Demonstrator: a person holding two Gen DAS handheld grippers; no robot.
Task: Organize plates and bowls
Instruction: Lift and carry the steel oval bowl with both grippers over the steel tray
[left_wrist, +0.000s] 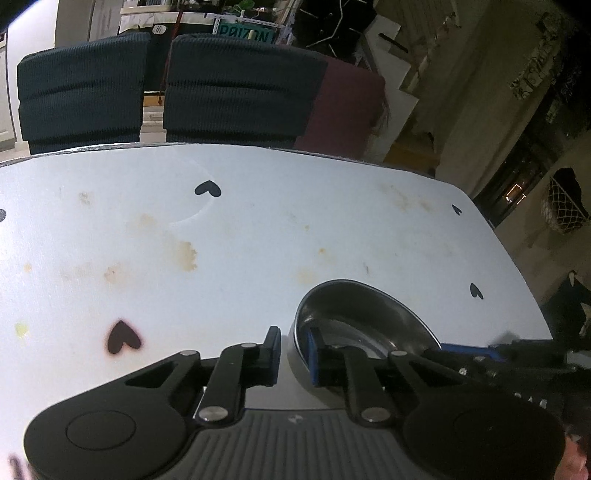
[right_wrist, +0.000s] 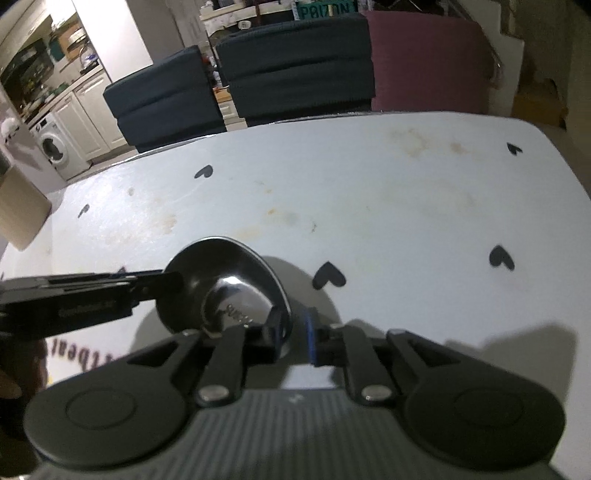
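A shiny steel bowl (left_wrist: 365, 321) sits on the white table (left_wrist: 258, 221) with black heart prints. In the left wrist view my left gripper (left_wrist: 293, 350) straddles the bowl's left rim, one finger outside and one inside, jaws still a little apart. In the right wrist view the same bowl (right_wrist: 225, 280) lies in front of my right gripper (right_wrist: 293, 339), whose fingers straddle the bowl's near right rim with a narrow gap. The left gripper (right_wrist: 162, 280) reaches in from the left at the bowl's rim. The right gripper's body (left_wrist: 517, 354) shows at the right.
The table (right_wrist: 369, 192) has brownish stains. Two dark blue chairs (left_wrist: 155, 88) and a maroon one (left_wrist: 343, 107) stand behind its far edge. A cardboard box (right_wrist: 18, 210) sits at the table's left. The table's right edge (left_wrist: 517, 258) drops off to the floor.
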